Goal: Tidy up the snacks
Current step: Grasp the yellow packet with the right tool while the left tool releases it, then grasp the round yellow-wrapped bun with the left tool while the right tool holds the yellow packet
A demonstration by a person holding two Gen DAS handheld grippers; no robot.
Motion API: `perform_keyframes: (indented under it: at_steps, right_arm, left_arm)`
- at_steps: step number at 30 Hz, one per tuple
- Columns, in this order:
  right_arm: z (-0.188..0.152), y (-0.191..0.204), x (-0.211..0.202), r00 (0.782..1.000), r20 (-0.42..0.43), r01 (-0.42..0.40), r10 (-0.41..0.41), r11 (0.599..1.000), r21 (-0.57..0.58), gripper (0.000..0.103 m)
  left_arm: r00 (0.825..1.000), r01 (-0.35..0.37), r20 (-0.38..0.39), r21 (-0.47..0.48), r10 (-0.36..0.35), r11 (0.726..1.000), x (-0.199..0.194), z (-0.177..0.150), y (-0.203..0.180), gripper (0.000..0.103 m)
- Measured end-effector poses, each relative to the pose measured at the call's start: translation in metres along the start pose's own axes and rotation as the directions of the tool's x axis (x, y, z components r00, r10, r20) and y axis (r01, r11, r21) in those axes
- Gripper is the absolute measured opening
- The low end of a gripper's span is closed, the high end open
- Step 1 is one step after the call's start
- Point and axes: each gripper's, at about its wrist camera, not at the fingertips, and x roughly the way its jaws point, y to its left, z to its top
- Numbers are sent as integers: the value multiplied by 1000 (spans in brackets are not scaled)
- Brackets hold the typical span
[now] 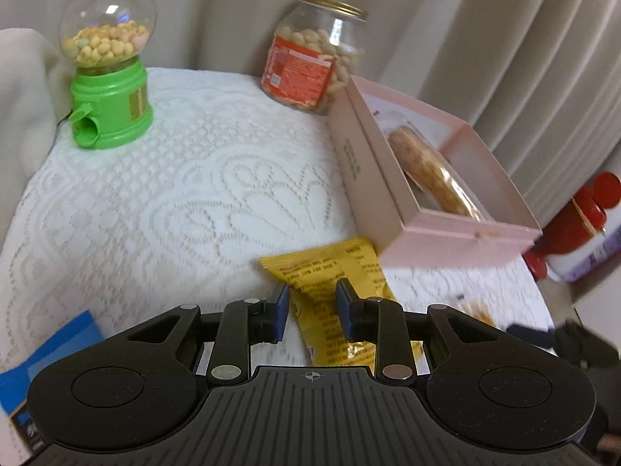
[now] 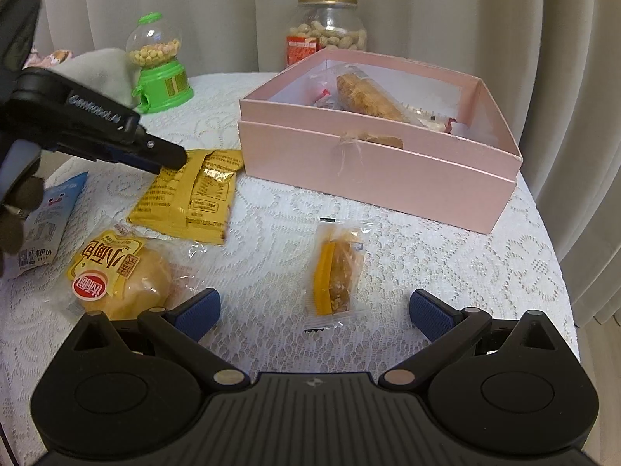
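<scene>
Snack packet (image 2: 186,198), yellow, crinkled foil, flat on tablecloth (image 2: 427,256).

Each hand-held gripper is matte black plastic. The left hand-held gripper (image 1: 312,306) has a ribbed central housing with a small crosshair mark, flanked by two round domed hubs. Black link arms run forward from silver pivot pins to two fingers faced with dark blue pads (image 1: 282,310). The right hand-held gripper (image 2: 313,312) has the same build, with textured blue pads (image 2: 198,314). White lettering runs along the left one's side. A dark glove (image 2: 15,209) covers the hand behind it.
</scene>
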Motion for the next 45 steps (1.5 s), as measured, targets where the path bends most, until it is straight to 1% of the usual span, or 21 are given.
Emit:
perform_keyframes:
  at_steps: [1,3,7,10,12,14,16,18,21,23,24,25,26,27,29,30,32,37,41,43,45]
  right_arm:
    - [3,0,-1,1000,-21,-2,2,1000,-4,103]
    - [10,2,-2,999,-42,-7,6,1000,-12,102]
    - [26,9,-14,1000,-6,-2,2,999,-35,102]
    - [39,17,-20,1000,23,8,-6,998,-59,102]
    - [50,23,-22,999,30,-17,19,997,-80,102]
    - [62,35,-21,997,24,-68,71,991,-114,102]
    - [73,50,-15,988,1,-150,152,976,-155,102]
    - [85,68,-2,981,-19,-195,194,965,-173,102]
    - [95,93,30,976,-79,-214,203,960,-179,103]
    - [98,103,55,965,-161,-233,205,956,-177,102]
    - [98,106,64,959,-199,-235,201,958,-167,96]
    - [97,107,70,958,-219,-221,183,961,-163,95]
    - [97,109,66,967,-196,-199,163,963,-181,81]
    - [97,110,62,969,-191,-193,156,962,-194,67]
    - [99,105,51,970,-185,-193,159,964,-184,63]
    - [98,101,42,973,-167,-188,159,967,-172,59]
    - [99,90,25,980,-135,-171,149,972,-164,59]
    - [92,51,-17,991,-76,-113,106,989,-91,59]
    - [79,26,-42,997,-49,-60,58,997,-51,59]
    - [71,16,-48,998,-50,-41,39,999,-33,59]
    - [62,6,-51,998,-59,-25,25,1000,-7,59]
  left_arm:
    - [1000,5,-4,-8,-5,1000,-4,-3,2,35]
    - [1000,16,-4,-41,-16,999,-11,-8,11,37]
    - [999,26,35,-138,-21,990,-27,-15,33,34]
    - [998,4,56,-191,7,982,-39,-21,49,34]
    - [998,-14,59,-210,27,978,-43,-23,56,34]
    - [997,-32,64,-215,47,976,-46,-25,59,34]
    - [994,-65,70,-204,81,977,-50,-26,60,34]
    - [991,-97,76,-185,113,978,-55,-27,61,34]
    - [989,-108,81,-181,124,978,-60,-28,64,34]
    - [989,-106,83,-181,122,978,-64,-30,65,34]
    - [989,-102,83,-181,119,978,-65,-31,66,34]
    - [990,-97,84,-183,114,978,-66,-32,66,34]
    - [991,-86,83,-188,103,978,-67,-34,67,34]
    - [992,-77,81,-192,94,978,-67,-35,67,34]
    - [994,-53,82,-191,69,980,-68,-37,65,34]
    - [995,-42,86,-181,58,983,-69,-39,62,34]
    - [995,-21,91,-141,34,990,-72,-42,52,34]
    - [993,92,75,-14,-91,996,-72,-47,17,34]
    - [989,139,30,131,-144,982,-69,-53,-17,34]
    - [988,148,7,194,-152,970,-68,-57,-30,34]
    - [990,144,-25,263,-142,954,-65,-62,-43,34]
